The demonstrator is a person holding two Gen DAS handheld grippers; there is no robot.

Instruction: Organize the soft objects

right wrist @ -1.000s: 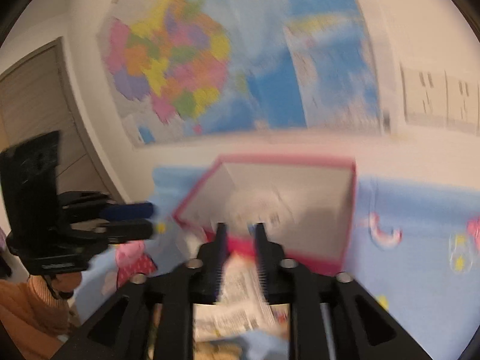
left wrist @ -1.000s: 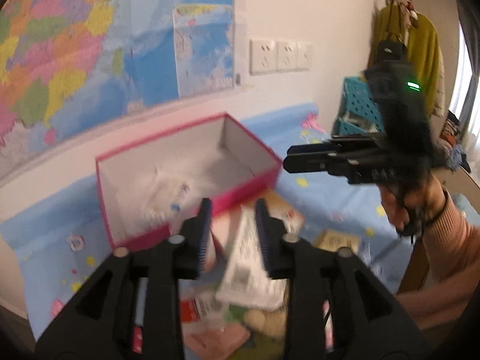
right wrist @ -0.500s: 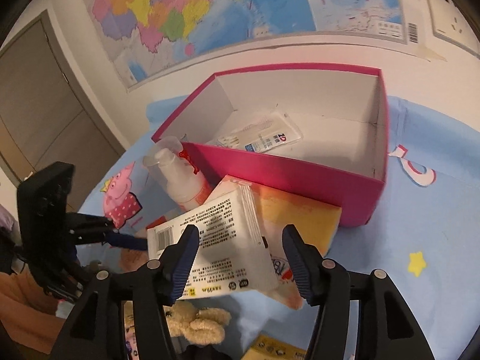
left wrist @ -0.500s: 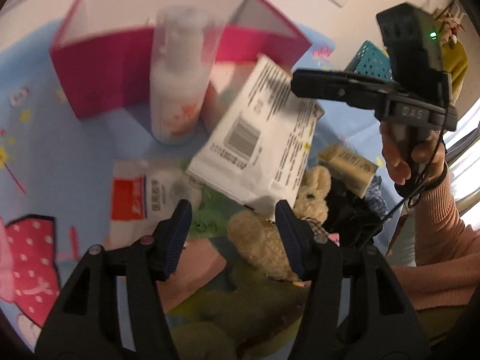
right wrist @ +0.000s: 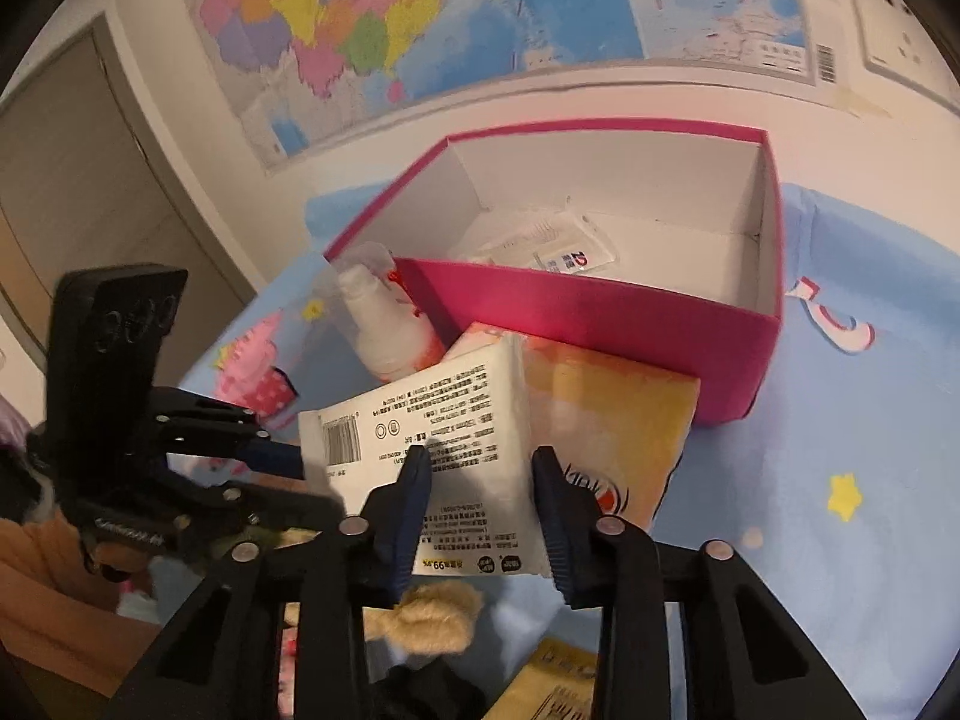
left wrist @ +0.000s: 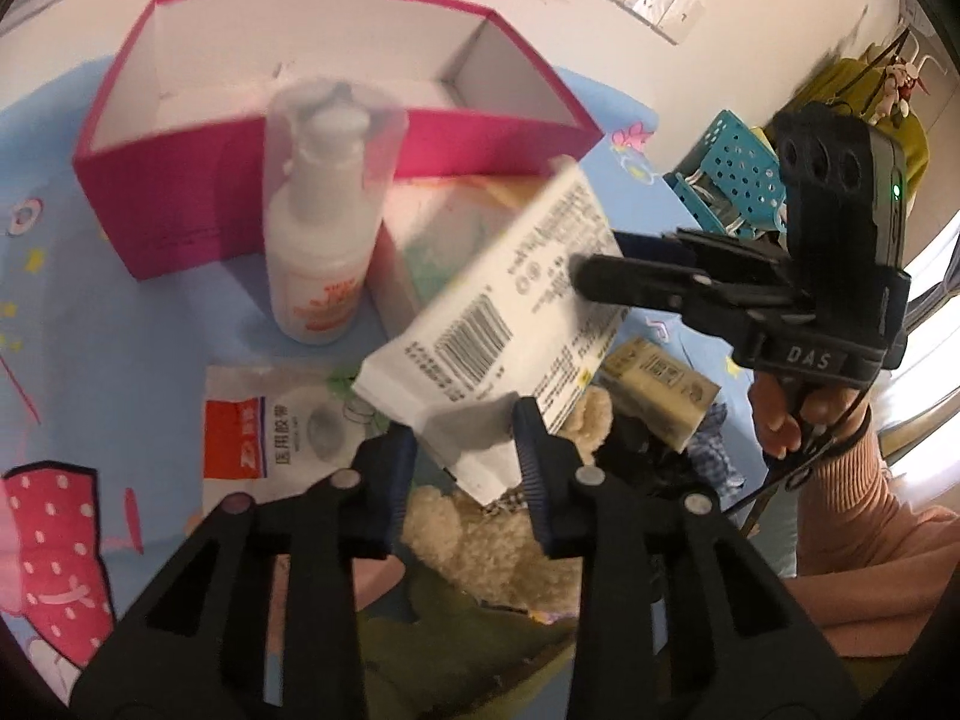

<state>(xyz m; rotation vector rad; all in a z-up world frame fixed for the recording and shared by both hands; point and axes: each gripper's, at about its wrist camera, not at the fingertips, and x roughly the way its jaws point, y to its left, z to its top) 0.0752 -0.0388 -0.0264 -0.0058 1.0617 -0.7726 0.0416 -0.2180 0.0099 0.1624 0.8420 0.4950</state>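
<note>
A white soft tissue pack (left wrist: 504, 324) with a barcode lies tilted on a yellow-orange pack (right wrist: 612, 414) in front of an open pink box (left wrist: 198, 222). My left gripper (left wrist: 465, 450) is open, its fingers either side of the pack's near corner. My right gripper (right wrist: 480, 492) is open, its fingers straddling the pack (right wrist: 432, 450) from the other side. The box (right wrist: 600, 312) holds a flat white packet (right wrist: 558, 252). A beige plush toy (left wrist: 480, 534) lies under the pack.
A white pump bottle (left wrist: 318, 252) stands against the box front. A medical tape packet (left wrist: 270, 426), a small tan box (left wrist: 660, 390), dark cloth and olive fabric lie on the blue sheet. A teal basket (left wrist: 732, 180) stands at the right. A wall map hangs behind.
Both grippers have tilted down from the wall toward the pile and opened, then closed in on the white tissue pack from opposite sides.
</note>
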